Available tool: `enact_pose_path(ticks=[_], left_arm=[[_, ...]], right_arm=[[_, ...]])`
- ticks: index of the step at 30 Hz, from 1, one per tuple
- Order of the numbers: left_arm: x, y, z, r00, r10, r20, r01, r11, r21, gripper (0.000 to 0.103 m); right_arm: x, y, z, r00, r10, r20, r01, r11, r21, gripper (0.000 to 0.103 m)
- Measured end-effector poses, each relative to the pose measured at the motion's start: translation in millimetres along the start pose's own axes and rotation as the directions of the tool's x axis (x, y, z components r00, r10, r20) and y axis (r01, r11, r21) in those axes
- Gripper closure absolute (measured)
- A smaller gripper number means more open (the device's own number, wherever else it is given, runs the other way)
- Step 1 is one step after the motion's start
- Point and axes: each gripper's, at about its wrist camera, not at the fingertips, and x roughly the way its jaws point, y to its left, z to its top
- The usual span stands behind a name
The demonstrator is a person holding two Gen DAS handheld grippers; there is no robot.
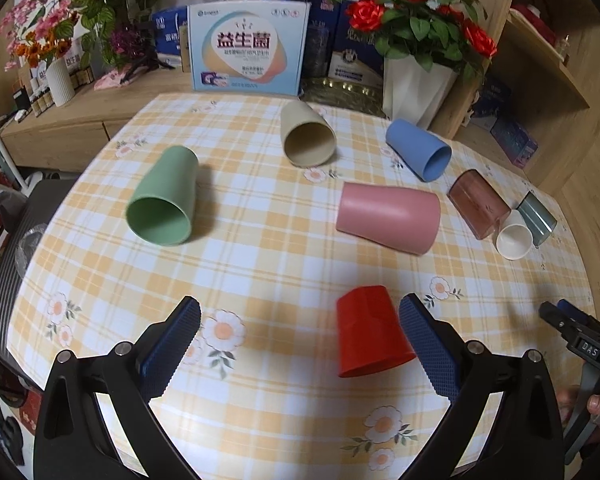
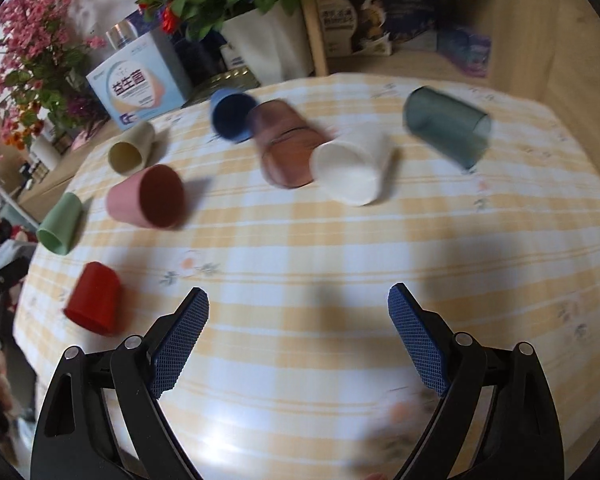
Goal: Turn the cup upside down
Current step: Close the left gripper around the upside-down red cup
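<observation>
A red cup (image 1: 370,332) stands upside down on the checked tablecloth (image 1: 260,264), just inside the right finger of my open, empty left gripper (image 1: 300,344). It also shows in the right wrist view (image 2: 94,300) at the left. Several cups lie on their sides: green (image 1: 162,198), beige (image 1: 306,136), blue (image 1: 420,150), pink (image 1: 388,218), brown translucent (image 1: 478,204), white (image 1: 514,236) and grey-green translucent (image 1: 538,216). My right gripper (image 2: 298,340) is open and empty over bare cloth; the white cup (image 2: 352,166) lies ahead of it. The right gripper's tip (image 1: 560,316) shows in the left view.
A white vase of red roses (image 1: 414,88), a printed box (image 1: 248,52) and more boxes stand behind the table. A wooden shelf unit (image 1: 548,60) is at the right. A dark chair (image 1: 8,272) stands by the table's left edge.
</observation>
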Motion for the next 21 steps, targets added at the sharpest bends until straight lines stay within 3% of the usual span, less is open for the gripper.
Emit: enact_pose_path(ticks=[5, 7, 14, 21], left_arm=[[23, -19, 3, 0.996, -0.03, -0.088, 0.028, 0.999, -0.025, 0.009], [32, -31, 6, 0.994, -0.014, -0.106, 0.014, 1.0, 0.001, 0.016], [56, -62, 11, 0.987, 0.011, -0.159, -0.001, 0.998, 0.067, 0.019], [82, -72, 14, 0.967, -0.005, -0.255, 0.026, 0.997, 0.077, 0.025]], right_arm=[[-6, -18, -1, 0.998, -0.06, 0.007, 0.06, 0.996, -0.064, 0.015], [-5, -29, -3, 0.997, -0.081, 0.005, 0.081, 0.996, -0.032, 0.015], [-8, -70, -7, 0.987, -0.159, 0.005, 0.158, 0.986, 0.054, 0.015], [-16, -98, -8, 0.981, -0.191, 0.018, 0.188, 0.975, 0.119, 0.015]])
